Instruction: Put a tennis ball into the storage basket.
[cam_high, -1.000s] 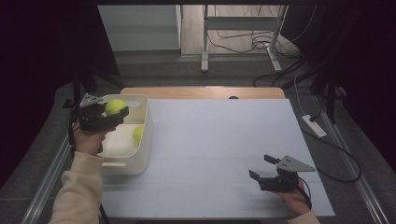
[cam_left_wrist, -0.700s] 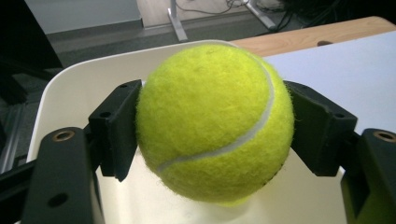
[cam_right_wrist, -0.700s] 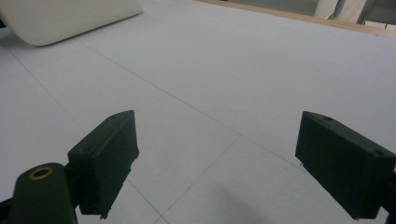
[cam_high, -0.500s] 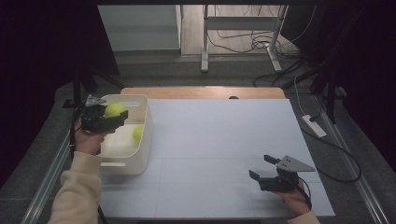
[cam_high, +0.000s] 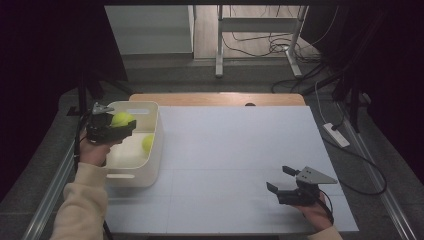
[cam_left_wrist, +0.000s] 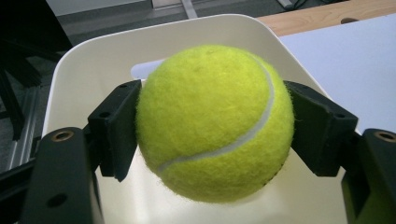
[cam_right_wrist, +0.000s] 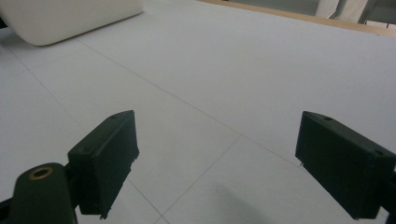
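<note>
My left gripper (cam_high: 120, 125) is shut on a yellow-green tennis ball (cam_high: 121, 119) and holds it above the white bin (cam_high: 150, 165) at the table's left. In the left gripper view both black pads press the ball (cam_left_wrist: 215, 123) from the sides, with the bin's far wall (cam_left_wrist: 93, 51) behind it. A second tennis ball (cam_high: 147, 143) lies inside the bin, by its right wall. My right gripper (cam_high: 280, 180) rests near the table's front right, open, nothing between its fingers; its pads (cam_right_wrist: 109, 158) stand wide over the bare white table (cam_right_wrist: 224, 70).
A white sheet (cam_high: 240, 150) covers the tabletop, with a strip of wood (cam_high: 215, 99) showing at the far edge. A white power strip (cam_high: 336, 135) and cables lie off the right side. The bin's corner (cam_right_wrist: 70, 18) shows in the right gripper view.
</note>
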